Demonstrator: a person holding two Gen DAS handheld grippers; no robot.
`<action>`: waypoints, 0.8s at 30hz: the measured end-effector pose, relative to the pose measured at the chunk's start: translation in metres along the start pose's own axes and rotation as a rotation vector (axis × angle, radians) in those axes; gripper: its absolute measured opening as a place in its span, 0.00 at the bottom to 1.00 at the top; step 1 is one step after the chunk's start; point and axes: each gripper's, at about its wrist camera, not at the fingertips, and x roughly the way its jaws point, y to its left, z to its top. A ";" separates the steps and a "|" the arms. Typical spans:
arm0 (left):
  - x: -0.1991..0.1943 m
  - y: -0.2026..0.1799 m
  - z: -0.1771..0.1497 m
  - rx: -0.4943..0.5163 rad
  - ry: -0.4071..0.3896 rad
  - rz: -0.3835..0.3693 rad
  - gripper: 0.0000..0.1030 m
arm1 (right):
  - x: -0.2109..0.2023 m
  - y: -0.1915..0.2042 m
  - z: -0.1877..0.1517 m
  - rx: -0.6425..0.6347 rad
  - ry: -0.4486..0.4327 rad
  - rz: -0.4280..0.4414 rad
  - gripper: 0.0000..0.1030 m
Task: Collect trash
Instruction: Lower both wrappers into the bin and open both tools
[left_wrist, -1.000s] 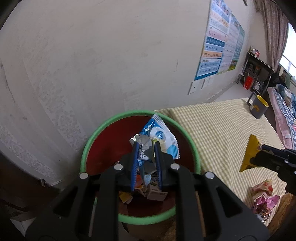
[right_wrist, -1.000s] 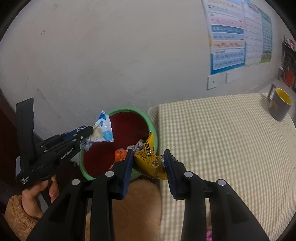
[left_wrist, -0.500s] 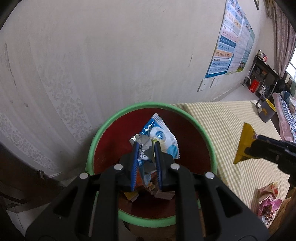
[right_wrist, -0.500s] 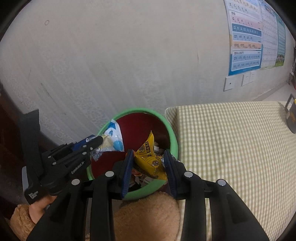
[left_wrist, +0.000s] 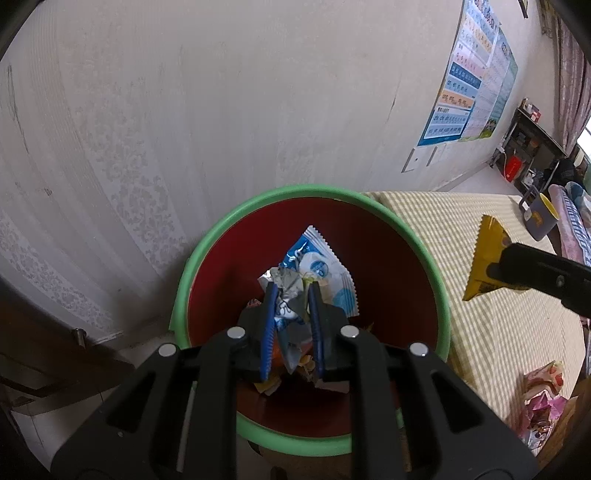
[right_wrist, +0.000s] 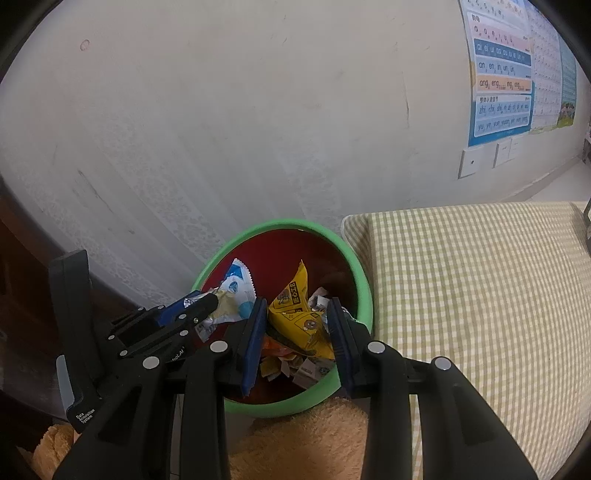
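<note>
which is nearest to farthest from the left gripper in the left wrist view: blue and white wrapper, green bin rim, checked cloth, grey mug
1. blue and white wrapper: clamped between the left gripper fingers, over the bin.
2. green bin rim: ringing the gripper just below.
3. checked cloth: to the right, beside the bin.
4. grey mug: far right, at the cloth's far end.
</note>
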 end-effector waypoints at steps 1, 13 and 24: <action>0.001 0.001 0.000 -0.002 0.003 0.001 0.16 | 0.001 0.000 0.000 0.000 0.003 0.001 0.32; 0.009 0.003 -0.003 -0.014 0.027 0.003 0.16 | 0.010 -0.002 0.001 0.007 0.016 -0.001 0.33; 0.015 0.005 -0.005 -0.016 0.043 0.006 0.16 | 0.013 -0.001 0.003 0.000 0.017 0.003 0.34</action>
